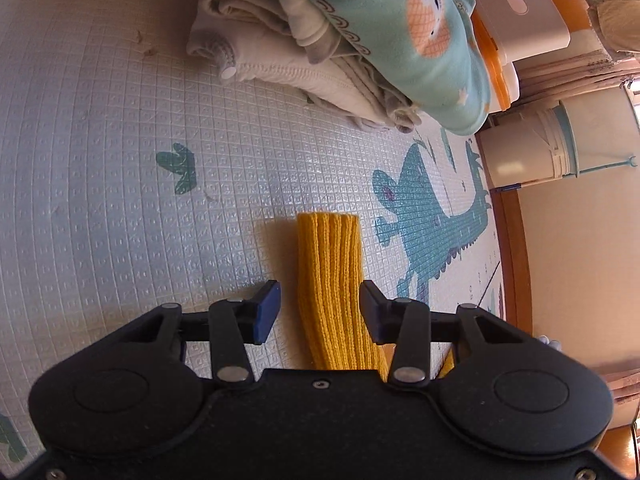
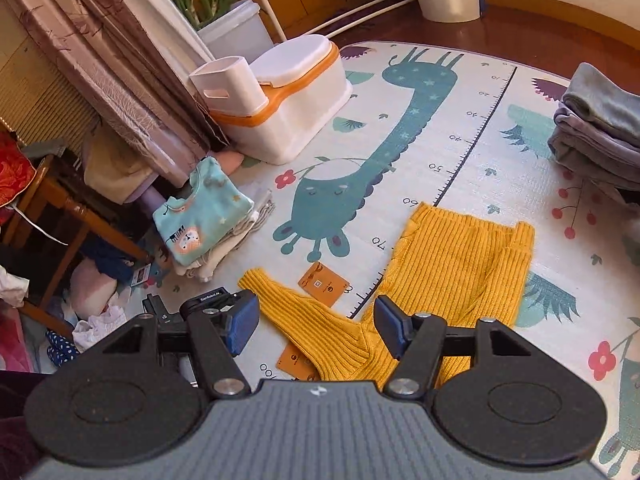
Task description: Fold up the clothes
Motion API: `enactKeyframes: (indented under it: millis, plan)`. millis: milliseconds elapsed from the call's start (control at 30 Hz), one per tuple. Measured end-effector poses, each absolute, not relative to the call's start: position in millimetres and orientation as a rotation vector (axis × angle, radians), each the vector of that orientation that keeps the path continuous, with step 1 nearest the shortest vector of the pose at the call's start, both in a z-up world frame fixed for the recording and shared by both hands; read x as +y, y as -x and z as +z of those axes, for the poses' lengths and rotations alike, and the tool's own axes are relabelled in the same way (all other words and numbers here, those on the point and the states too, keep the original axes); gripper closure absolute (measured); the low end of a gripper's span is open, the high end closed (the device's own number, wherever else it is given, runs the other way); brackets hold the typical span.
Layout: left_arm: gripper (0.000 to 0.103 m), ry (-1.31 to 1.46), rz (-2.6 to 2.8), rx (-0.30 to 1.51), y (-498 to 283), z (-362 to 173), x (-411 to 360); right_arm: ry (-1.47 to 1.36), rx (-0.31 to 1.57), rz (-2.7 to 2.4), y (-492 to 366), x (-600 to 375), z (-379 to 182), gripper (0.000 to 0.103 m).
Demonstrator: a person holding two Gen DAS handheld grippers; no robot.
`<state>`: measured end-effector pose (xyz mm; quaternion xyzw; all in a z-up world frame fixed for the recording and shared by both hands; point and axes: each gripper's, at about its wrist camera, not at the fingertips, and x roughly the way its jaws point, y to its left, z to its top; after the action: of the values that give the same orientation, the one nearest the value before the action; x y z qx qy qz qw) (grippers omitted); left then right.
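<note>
The sweater [image 2: 452, 264] is mustard-yellow ribbed knit, lying flat on the play mat [image 2: 500, 152] with one sleeve [image 1: 332, 288] stretched out straight. Two orange cards [image 2: 323, 284] lie by it, and two piles of folded clothes sit on the mat, one pale [image 2: 208, 224], one grey [image 2: 600, 128]. The left gripper [image 1: 320, 308] straddles the sleeve, jaws apart and not pressing it; the right gripper [image 2: 316, 324] hangs open above the sweater's shoulder, empty.
</note>
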<state>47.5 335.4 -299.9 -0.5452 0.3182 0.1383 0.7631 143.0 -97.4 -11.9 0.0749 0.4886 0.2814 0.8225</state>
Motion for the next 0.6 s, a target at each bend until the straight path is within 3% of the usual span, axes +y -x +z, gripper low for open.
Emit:
enactKeyframes:
  millis: [100,167,400,600]
  plan:
    - [0.076,1.169,0.299,0.689,-52.5,-303.5,336.8,-0.141,1.054,0.610,-147.3,-90.8,-14.7,0.039]
    - [0.096,1.166,0.310,0.694,-52.6,-305.9,337.4,-0.133,1.062,0.615,-148.4,-87.9,-17.0,0.039]
    - [0.099,1.068,0.239,0.653,-65.1,-270.2,316.8,-0.096,1.091,0.596,-149.7,-84.7,-30.5,0.039]
    - [0.099,0.724,0.066,0.660,-93.9,-210.8,234.9,-0.104,1.120,0.563,-150.7,-89.8,-44.7,0.039]
